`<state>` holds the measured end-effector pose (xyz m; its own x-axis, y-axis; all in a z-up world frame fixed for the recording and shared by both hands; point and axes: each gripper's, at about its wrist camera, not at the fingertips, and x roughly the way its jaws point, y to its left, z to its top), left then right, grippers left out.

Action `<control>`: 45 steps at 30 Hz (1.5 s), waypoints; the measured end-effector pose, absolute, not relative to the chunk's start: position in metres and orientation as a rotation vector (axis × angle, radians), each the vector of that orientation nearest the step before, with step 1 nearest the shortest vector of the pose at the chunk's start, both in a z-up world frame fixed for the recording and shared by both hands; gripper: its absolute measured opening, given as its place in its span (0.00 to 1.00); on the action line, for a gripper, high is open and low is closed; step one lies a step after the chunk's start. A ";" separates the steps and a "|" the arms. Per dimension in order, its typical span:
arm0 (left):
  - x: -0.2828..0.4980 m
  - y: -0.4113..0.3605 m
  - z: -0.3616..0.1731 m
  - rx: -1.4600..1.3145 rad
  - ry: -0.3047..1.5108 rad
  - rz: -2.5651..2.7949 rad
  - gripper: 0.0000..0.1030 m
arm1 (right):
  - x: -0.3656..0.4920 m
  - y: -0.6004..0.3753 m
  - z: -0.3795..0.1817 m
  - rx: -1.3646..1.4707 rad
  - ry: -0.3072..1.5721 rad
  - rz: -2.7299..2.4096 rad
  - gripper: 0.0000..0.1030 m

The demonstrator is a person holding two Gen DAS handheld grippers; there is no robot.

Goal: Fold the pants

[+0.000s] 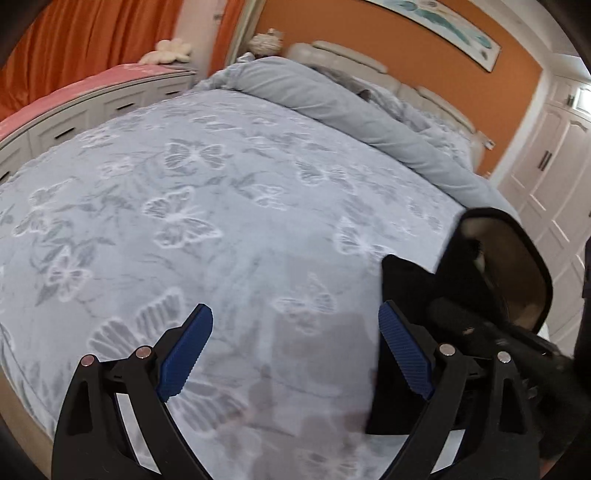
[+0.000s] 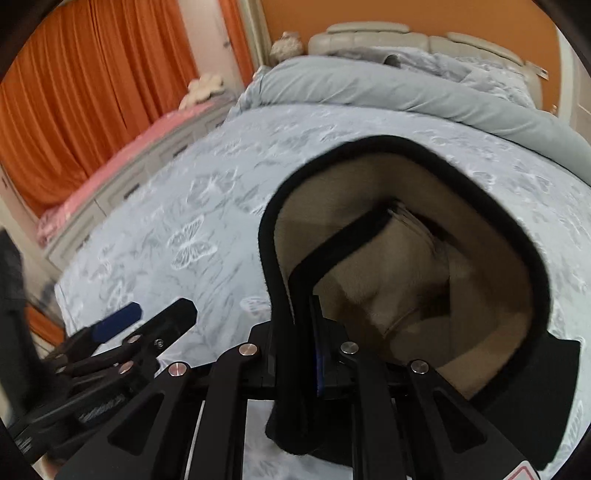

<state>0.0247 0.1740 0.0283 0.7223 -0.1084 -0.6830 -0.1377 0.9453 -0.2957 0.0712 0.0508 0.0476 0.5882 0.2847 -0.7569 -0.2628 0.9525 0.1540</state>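
We hold the left gripper (image 1: 295,345) at the bottom of the left wrist view with its jaws spread wide and nothing between the ribbed blue pads (image 1: 186,354); only the pale bedspread shows in the gap. Just to the right of its right finger, in the lower right of that frame, hang the black pants with a tan fleecy lining (image 1: 517,273), their waist gaping open toward the camera.

In the right wrist view, the right gripper (image 2: 308,350) sits at lower centre with its jaws closed on the black waistband, the cloth pinched between the pads and a strip of it dropping below them. The open waist fills the right half of this frame, its tan inside facing us, held up over the bed. At the lower left of the same frame we see the left gripper again, blurred, one blue pad visible, apart from the pants.

Beneath both grippers spreads the light blue-grey bedspread printed with white butterflies (image 1: 207,192), covering the middle of each view. Beyond it, across the upper centre, lies a rolled plain grey duvet (image 1: 332,92), and behind that the cream padded headboard (image 2: 373,35). Along the left runs a white drawer unit topped with a pink cover (image 1: 122,99). Orange curtains (image 2: 85,85) fill the upper left, and white panelled wardrobe doors (image 1: 554,177) stand at the right edge of the left wrist view.
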 end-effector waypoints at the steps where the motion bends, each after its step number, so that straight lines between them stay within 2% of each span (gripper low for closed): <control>1: 0.026 0.176 0.027 -0.340 0.773 0.016 0.87 | 0.074 0.051 0.044 0.022 0.894 0.313 0.11; 4: 0.027 0.177 0.027 -0.351 0.779 -0.013 0.87 | 0.065 0.020 0.049 0.015 0.890 0.280 0.10; 9: 0.023 0.156 0.028 -0.313 0.774 -0.073 0.87 | 0.004 -0.135 0.083 0.059 0.813 -0.011 0.12; 11: 0.023 0.145 0.026 -0.296 0.790 -0.099 0.87 | -0.011 -0.202 0.060 0.112 0.879 -0.114 0.30; 13: 0.024 0.131 0.020 -0.289 0.819 -0.144 0.87 | -0.029 -0.268 0.020 0.217 1.003 -0.292 0.33; 16: 0.024 0.115 0.012 -0.303 0.855 -0.197 0.88 | -0.067 -0.307 0.017 0.456 0.883 -0.241 0.33; 18: 0.024 0.107 0.004 -0.332 0.878 -0.223 0.92 | -0.069 -0.307 0.019 0.460 0.856 -0.218 0.46; 19: 0.026 0.101 -0.002 -0.345 0.901 -0.234 0.93 | -0.065 -0.303 0.017 0.454 0.862 -0.192 0.60; 20: 0.028 0.097 -0.007 -0.352 0.922 -0.243 0.93 | -0.058 -0.296 0.010 0.448 0.875 -0.166 0.66; 25: 0.044 0.076 -0.052 -0.378 1.100 -0.240 0.93 | -0.033 -0.291 -0.036 0.575 0.927 -0.077 0.66; 28: 0.045 0.071 -0.056 -0.374 1.082 -0.237 0.92 | -0.026 -0.295 -0.052 0.746 0.954 0.024 0.65; 30: 0.048 0.060 -0.057 -0.354 1.095 -0.319 0.71 | -0.025 -0.285 -0.057 0.737 0.969 0.064 0.58; 31: 0.049 0.056 -0.058 -0.353 1.105 -0.355 0.46 | -0.024 -0.279 -0.054 0.704 0.965 0.069 0.49; 32: 0.050 0.052 -0.058 -0.358 1.111 -0.391 0.33 | -0.023 -0.276 -0.051 0.686 0.958 0.079 0.37; 34: 0.045 0.055 -0.045 -0.344 1.080 -0.383 0.21 | -0.031 -0.279 -0.036 0.723 0.908 0.114 0.29; 35: 0.038 0.060 -0.031 -0.341 1.049 -0.393 0.19 | -0.037 -0.282 -0.029 0.750 0.882 0.139 0.27; 39: 0.006 0.086 0.003 -0.361 1.033 -0.439 0.18 | -0.066 -0.272 -0.009 0.720 0.885 0.218 0.29; 40: 0.000 0.089 -0.001 -0.350 1.053 -0.434 0.20 | -0.067 -0.268 -0.016 0.707 0.920 0.215 0.37; 41: -0.004 0.089 -0.011 -0.326 1.084 -0.424 0.24 | -0.068 -0.262 -0.033 0.662 1.004 0.177 0.53; 42: -0.006 0.087 -0.029 -0.263 1.129 -0.392 0.26 | -0.070 -0.261 -0.045 0.638 1.044 0.139 0.55; 44: -0.012 0.093 -0.043 -0.244 1.124 -0.341 0.42 | -0.083 -0.274 -0.045 0.776 0.998 0.159 0.55; 45: -0.018 0.099 -0.036 -0.257 1.089 -0.321 0.43 | -0.091 -0.281 -0.035 0.790 0.946 0.129 0.55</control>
<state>-0.0181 0.0992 -0.0358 0.4250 -0.3780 -0.8225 0.1284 0.9246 -0.3586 -0.0906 -0.2814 -0.0352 0.5996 0.4268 -0.6770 0.2294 0.7187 0.6563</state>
